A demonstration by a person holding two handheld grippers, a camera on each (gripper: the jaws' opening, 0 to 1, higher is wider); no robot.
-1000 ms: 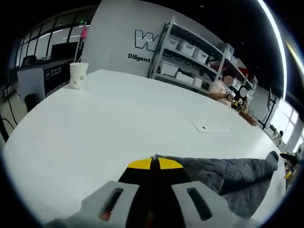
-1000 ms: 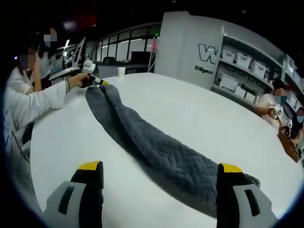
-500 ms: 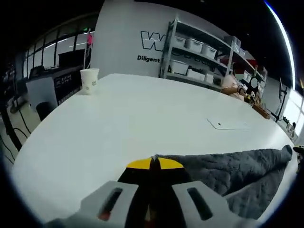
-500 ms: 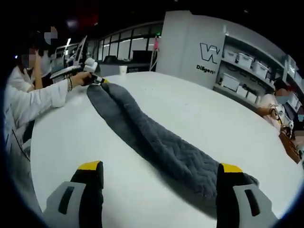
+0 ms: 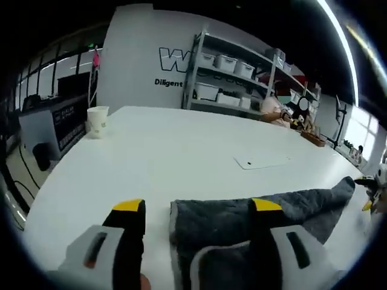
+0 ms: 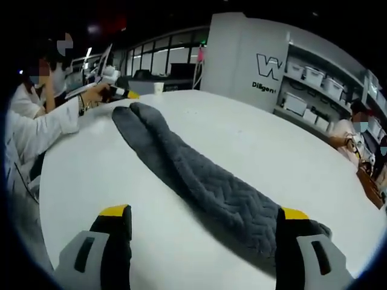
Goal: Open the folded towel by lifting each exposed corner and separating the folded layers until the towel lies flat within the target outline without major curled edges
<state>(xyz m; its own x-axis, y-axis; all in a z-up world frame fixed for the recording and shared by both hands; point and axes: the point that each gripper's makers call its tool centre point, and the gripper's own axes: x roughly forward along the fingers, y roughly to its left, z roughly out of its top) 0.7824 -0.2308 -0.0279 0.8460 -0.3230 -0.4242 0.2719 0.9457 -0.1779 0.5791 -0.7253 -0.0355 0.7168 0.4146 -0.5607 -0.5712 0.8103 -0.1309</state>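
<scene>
The left hand-held gripper (image 5: pixel 196 205) stands with its jaws wide apart and nothing between them. The grey towel (image 5: pixel 254 217) lies on the white desk (image 5: pixel 169 145) with its near end just ahead of the jaws, running off toward 3 o'clock in the left gripper view. That end sits flat on the desk, which suggests it was set there so the cloth can spread. A paper cup (image 5: pixel 97 121) stands well apart at 10 o'clock, and a flat white sheet (image 5: pixel 261 161) lies at 1 o'clock.

In the right gripper view the towel (image 6: pixel 193 175) stretches as a long narrow band, still doubled along its length, from 11 o'clock down to 4 o'clock. The right hand-held gripper (image 6: pixel 205 211) is also wide, holding nothing; the towel's near end passes just beside its right jaw. The left hand-held gripper (image 6: pixel 118 90) shows at 11 o'clock, just beyond the far end. I judge the lengthwise fold remains to be opened.
</scene>
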